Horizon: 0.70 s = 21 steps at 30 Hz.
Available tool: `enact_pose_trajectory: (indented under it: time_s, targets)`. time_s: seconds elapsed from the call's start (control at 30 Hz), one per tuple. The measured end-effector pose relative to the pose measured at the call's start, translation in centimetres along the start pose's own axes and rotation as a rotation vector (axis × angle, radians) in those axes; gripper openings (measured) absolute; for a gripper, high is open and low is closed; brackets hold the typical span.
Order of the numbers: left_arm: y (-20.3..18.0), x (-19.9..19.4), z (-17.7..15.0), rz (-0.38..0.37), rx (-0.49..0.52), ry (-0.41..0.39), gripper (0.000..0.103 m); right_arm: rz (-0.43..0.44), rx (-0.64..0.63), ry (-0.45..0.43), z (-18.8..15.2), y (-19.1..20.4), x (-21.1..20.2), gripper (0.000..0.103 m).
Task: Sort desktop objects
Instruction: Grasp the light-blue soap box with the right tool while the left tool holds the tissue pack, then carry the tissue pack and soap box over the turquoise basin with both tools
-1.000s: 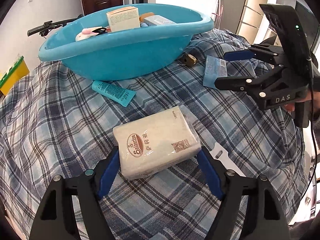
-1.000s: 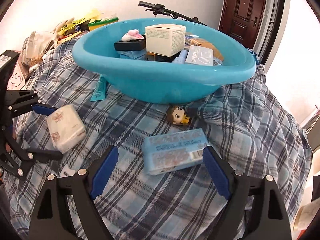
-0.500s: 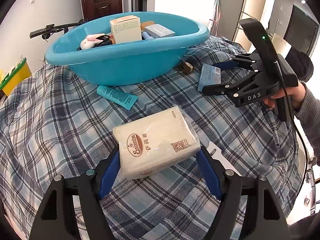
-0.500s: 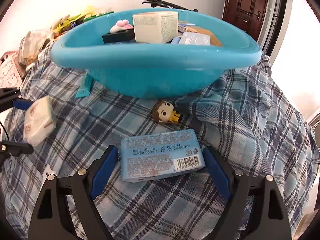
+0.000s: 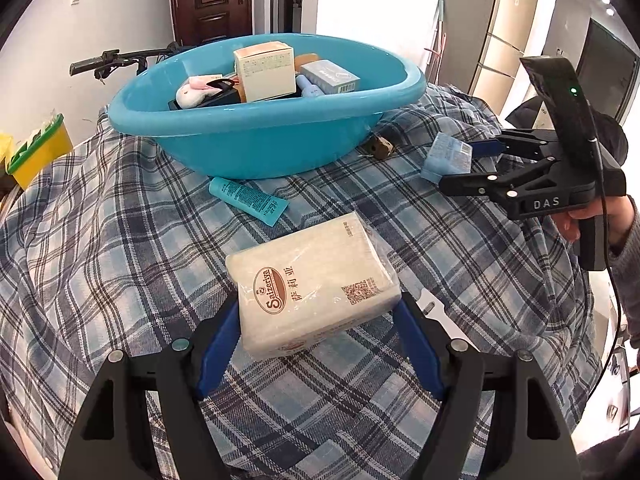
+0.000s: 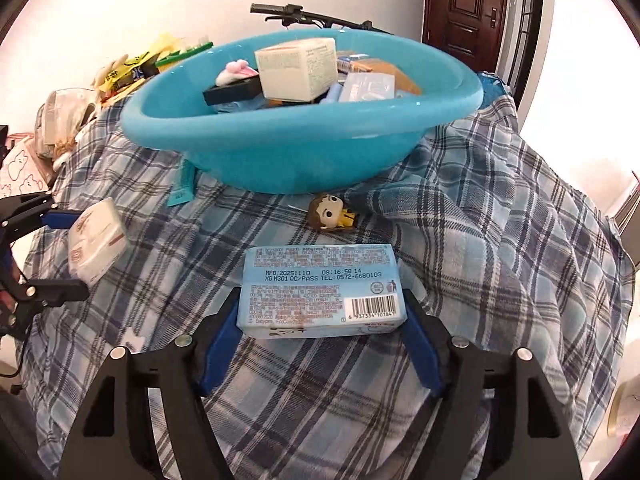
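Note:
My left gripper [image 5: 318, 308] is shut on a white tissue pack [image 5: 312, 280] with a brown oval logo and holds it just above the plaid cloth. In the right wrist view the same pack [image 6: 96, 240] sits in the left gripper [image 6: 80, 252] at the far left. My right gripper [image 6: 320, 308] has its jaws closing on a light blue wipes pack [image 6: 320, 284], blue pads against both ends. From the left wrist view that pack [image 5: 448, 156] looks tipped up off the cloth in the right gripper [image 5: 456, 164]. The blue basin [image 5: 260, 148] stands behind, holding several boxes.
A teal tube [image 5: 248, 200] lies before the basin [image 6: 300, 152]. A small brown-haired figurine [image 6: 330, 212] lies at its foot. A white plastic piece [image 5: 436, 312] rests on the cloth under my left gripper. A yellow-green box [image 5: 36, 152] and a bicycle handlebar [image 6: 288, 10] stand beyond the table.
The right gripper closed in on the blue pack, which lay flat on the cloth and now sits tipped up between the pads. The left gripper keeps its hold on the white pack.

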State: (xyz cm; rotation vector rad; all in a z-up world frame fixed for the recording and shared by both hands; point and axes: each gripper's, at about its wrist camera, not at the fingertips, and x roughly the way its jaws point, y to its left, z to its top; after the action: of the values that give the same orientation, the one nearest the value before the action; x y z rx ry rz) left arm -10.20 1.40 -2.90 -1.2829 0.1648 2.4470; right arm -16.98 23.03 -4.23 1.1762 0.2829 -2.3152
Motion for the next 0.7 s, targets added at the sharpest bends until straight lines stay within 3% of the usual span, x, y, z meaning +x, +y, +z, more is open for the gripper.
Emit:
enact_pose_trajectory:
  time_s: [0.4, 0.53, 0.63, 0.7]
  targets:
    - [-0.7, -1.9, -0.3, -0.007, 0.003, -0.047, 0.077, 0.034, -0.082, -0.082, -0.5, 4.3, -5.4, 0.073]
    - [-1.0, -2.8, -0.2, -0.002, 0.010, -0.067, 0.077, 0.080, -0.083, -0.088, -0.6, 5.3, -6.4, 0.073]
    - [-1.6, -3.9, -0.2, 0.053, 0.038, -0.117, 0.077, 0.052, -0.112, -0.115, -0.5, 6.1, -7.2, 0.073]
    - [-1.7, -4.7, -0.1, 0.050, 0.036, -0.142, 0.077, 0.041, -0.119, -0.137, -0.4, 6.4, -7.8, 0.073]
